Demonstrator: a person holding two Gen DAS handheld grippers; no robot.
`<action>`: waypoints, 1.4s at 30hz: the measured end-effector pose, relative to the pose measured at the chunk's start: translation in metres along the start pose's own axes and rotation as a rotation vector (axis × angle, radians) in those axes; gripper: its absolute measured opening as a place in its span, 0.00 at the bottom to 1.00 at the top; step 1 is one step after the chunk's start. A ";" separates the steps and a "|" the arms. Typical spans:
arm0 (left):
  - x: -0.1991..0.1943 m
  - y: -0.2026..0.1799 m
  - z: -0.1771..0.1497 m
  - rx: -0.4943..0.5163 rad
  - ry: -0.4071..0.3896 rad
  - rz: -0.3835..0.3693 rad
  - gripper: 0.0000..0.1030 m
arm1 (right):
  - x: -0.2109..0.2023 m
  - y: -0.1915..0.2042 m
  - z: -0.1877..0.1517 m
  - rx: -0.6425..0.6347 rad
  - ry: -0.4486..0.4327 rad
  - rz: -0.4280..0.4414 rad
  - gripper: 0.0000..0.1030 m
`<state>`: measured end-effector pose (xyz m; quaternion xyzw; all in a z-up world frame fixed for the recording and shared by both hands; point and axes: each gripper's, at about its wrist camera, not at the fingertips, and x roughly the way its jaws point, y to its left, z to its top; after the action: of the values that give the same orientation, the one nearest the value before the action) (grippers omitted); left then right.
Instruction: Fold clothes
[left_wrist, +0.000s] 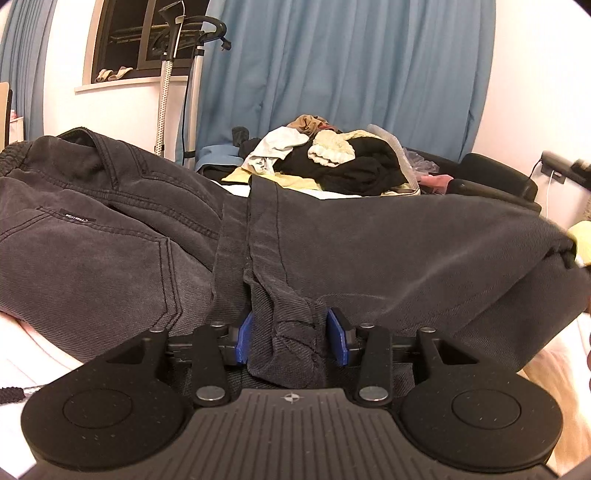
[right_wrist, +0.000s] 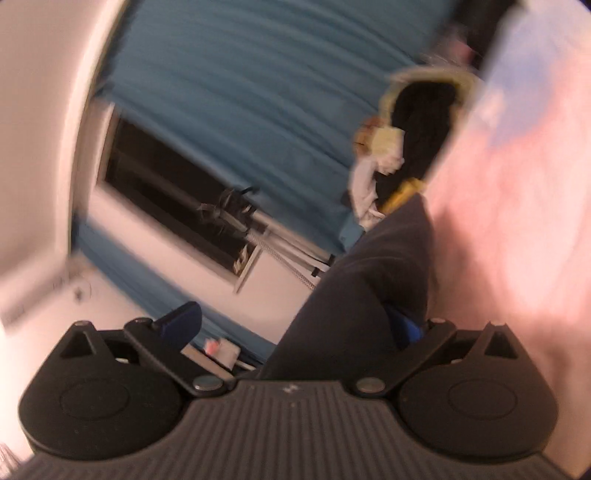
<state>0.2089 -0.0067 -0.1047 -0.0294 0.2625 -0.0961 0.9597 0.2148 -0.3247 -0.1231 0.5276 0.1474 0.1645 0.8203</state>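
Left gripper (left_wrist: 291, 338): I am seeing its blue fingers (left_wrist: 243, 339) pinching a bunched fold of the dark grey trousers (left_wrist: 369, 251); the jaws are standing narrow with cloth filling the gap.
Left pose: I am holding it level, pointing forward across the bed (left_wrist: 554, 369).
Trousers: they are lying spread across the bed right in front of the left gripper, back pocket and small label to my left, one leg folded over toward the right.
Right gripper (right_wrist: 295, 325): I am seeing its fingers standing wide apart, with trouser cloth (right_wrist: 369, 277) lying against the right-hand finger only; it is not clamping anything.
Right pose: I am holding it rolled steeply over, so the room is appearing tilted and blurred.
Clothes pile (left_wrist: 332, 158): it is sitting further back on the bed, beyond the trousers.
Curtain (left_wrist: 332, 66): blue, hanging behind the pile.
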 end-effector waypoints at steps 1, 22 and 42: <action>0.000 0.000 0.000 0.001 0.000 0.000 0.47 | 0.001 -0.015 0.001 0.071 0.005 -0.045 1.00; -0.074 -0.009 0.006 -0.019 -0.063 0.015 0.78 | -0.008 0.037 0.014 -0.224 0.030 -0.319 0.20; 0.008 -0.209 -0.032 0.199 0.027 -0.073 0.84 | -0.265 0.061 0.128 -0.407 -0.226 -0.459 0.20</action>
<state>0.1644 -0.2131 -0.1140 0.0577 0.2632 -0.1568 0.9501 0.0221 -0.5181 0.0016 0.3206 0.1345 -0.0581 0.9358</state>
